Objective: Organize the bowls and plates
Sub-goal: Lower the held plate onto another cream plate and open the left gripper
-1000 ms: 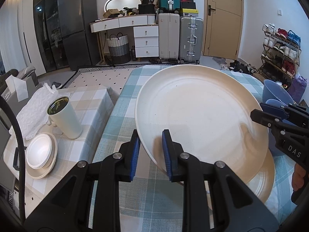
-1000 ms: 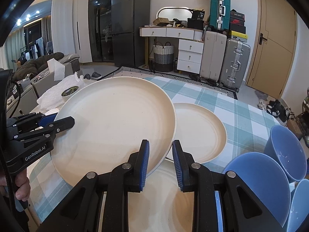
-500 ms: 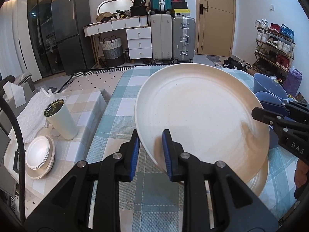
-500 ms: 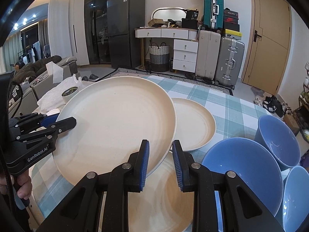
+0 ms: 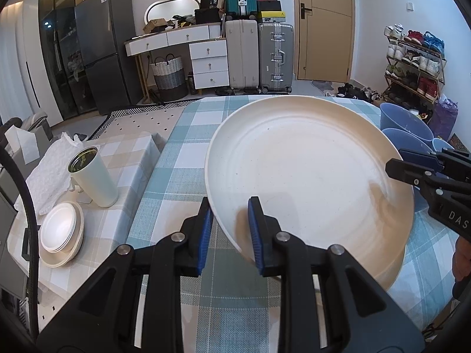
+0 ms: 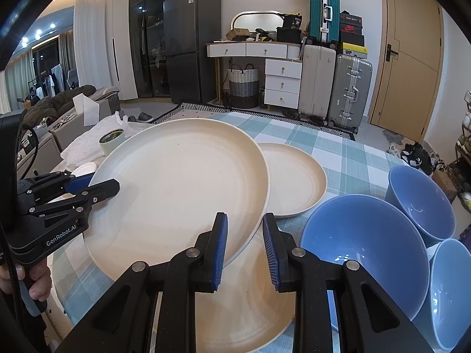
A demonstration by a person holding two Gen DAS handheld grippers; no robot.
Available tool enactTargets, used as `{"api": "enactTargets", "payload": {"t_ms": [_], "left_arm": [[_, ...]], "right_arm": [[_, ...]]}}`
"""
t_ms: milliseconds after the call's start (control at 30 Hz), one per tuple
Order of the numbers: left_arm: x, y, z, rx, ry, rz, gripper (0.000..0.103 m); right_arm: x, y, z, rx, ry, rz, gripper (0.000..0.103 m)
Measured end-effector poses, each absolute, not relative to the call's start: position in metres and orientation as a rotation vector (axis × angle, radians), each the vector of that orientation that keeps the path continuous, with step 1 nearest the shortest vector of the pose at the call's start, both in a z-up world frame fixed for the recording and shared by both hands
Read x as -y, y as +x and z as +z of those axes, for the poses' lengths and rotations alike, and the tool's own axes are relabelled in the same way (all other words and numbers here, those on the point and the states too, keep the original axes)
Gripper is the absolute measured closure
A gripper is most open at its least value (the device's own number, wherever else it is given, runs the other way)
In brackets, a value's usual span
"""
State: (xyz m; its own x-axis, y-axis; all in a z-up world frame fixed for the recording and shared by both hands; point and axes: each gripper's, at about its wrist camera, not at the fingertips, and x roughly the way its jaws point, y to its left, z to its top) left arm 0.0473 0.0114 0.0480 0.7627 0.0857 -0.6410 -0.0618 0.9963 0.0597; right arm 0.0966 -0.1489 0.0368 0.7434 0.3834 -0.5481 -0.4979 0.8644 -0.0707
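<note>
Left wrist view: left gripper (image 5: 229, 229) pinches the near-left rim of the big cream plate (image 5: 306, 176), which is held tilted above the checked table (image 5: 182, 176), face up and leaning toward the camera; right gripper (image 5: 412, 173) sits at its right rim. Round, so no long axis. A second cream plate (image 5: 396, 267) peeks out directly underneath. Right wrist view: right gripper (image 6: 244, 244) straddles the plate's near-right rim, fingers apart, whether they bite I can't tell. Target plate lies right below, smaller plate (image 6: 294, 179) far-right, blue bowls (image 6: 362, 250) right. Likely next: lower straight down.
</note>
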Motion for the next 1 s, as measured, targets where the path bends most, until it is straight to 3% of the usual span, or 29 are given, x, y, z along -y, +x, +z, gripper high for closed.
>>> {"api": "enactTargets", "payload": {"t_ms": [1000], "left_arm": [[0.005, 0.046, 0.018, -0.756, 0.111, 0.027, 0.081]], "right_arm": [[0.170, 0.071, 0.018, -0.619, -0.206, 0.458, 0.078]]}}
